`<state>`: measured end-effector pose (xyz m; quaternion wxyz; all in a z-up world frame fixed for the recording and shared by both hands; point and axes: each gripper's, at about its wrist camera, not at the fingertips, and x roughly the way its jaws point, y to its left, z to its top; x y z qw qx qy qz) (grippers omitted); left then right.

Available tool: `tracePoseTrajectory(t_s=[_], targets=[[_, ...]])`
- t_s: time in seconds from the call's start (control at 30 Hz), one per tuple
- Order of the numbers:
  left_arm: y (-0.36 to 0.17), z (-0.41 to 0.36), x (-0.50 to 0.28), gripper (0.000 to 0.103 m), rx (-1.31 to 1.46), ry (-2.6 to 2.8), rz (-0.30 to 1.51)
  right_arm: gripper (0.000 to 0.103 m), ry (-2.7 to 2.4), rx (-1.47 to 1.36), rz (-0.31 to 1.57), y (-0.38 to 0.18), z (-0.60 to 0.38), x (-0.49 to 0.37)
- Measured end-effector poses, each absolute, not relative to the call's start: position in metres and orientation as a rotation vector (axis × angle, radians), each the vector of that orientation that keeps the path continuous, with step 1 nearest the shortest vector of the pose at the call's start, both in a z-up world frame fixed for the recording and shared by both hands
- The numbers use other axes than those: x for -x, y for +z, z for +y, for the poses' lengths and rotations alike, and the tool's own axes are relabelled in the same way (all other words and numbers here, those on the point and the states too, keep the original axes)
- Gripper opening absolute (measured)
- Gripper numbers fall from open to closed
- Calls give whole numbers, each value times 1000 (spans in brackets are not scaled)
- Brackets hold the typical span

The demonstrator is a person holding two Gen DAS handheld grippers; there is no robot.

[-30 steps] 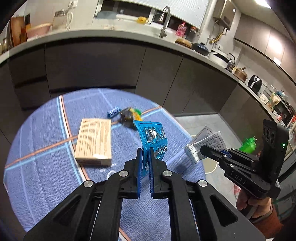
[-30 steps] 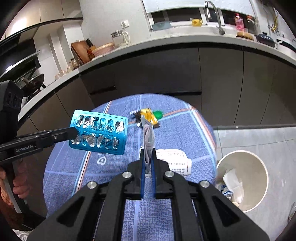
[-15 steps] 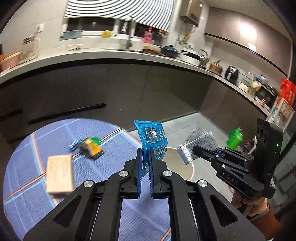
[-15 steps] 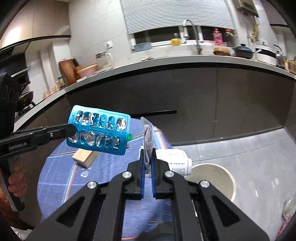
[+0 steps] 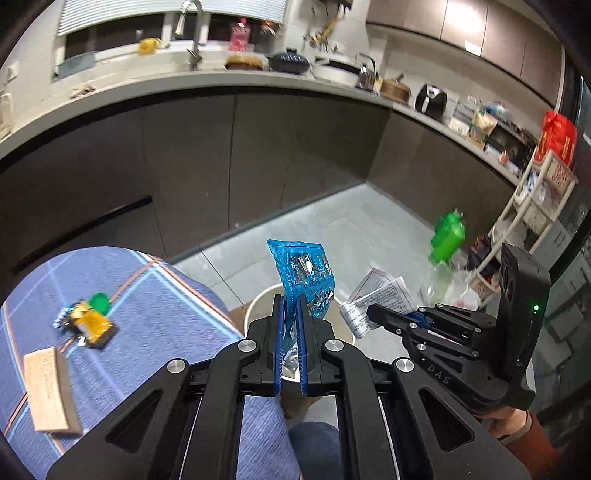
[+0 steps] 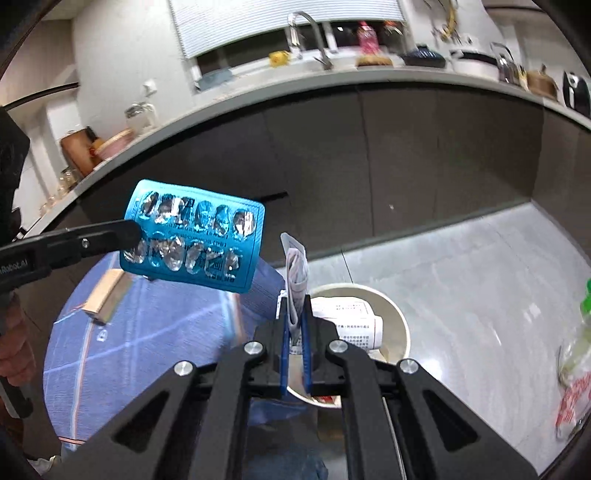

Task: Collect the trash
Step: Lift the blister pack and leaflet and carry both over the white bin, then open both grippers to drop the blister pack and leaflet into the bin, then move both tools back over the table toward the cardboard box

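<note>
Left gripper [image 5: 290, 317] pinches the blue blister pack [image 5: 304, 275], right gripper [image 6: 294, 325] a folded leaflet [image 6: 297, 275], both over the bin [image 6: 400, 321], its contents probably paper, mostly hidden.

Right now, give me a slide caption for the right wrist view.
Right tool pinches a folded paper leaflet above the bin; left tool grips a blue blister pack.

Black left gripper [image 5: 291, 314] (blue pads, silver screws).

Kitchen interior: dark cabinet fronts [image 5: 229, 155] beneath a pale countertop [image 6: 424, 75], grey tiled floor [image 6: 480, 273], window blinds [image 6: 280, 22] above the faucet [image 6: 308, 31].
</note>
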<state>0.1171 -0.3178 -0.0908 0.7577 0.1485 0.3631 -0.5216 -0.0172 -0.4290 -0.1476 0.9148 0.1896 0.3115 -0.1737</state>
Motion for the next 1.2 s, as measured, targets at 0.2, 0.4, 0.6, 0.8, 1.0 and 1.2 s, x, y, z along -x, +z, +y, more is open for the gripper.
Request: tracePoseTrajectory(t_s=[0.2,0.4,0.6,0.8,1.0,1.2], targets=[[-129,-364,-122,6,-393,-1127,866,7,-365,-443,697,-184,-448,13],[-162,-393,-129,6,-444,-1114,925,8,-346,-471,741,-212,-463,4],[-186,-415,-136,6,-476,-1087,959,12,-327,-506,783,-237,-478,-7],[-187,-421,-136,69,-478,-1064,895,74,-317,-373,820,-249,-470,-12],[-176,-411,-130,95,-447,-1023,815,99,-333,-330,806,-251,-458,0],[-161,-398,-131,94,-420,-1006,802,99,-334,-363,819,-245,-456,-1]])
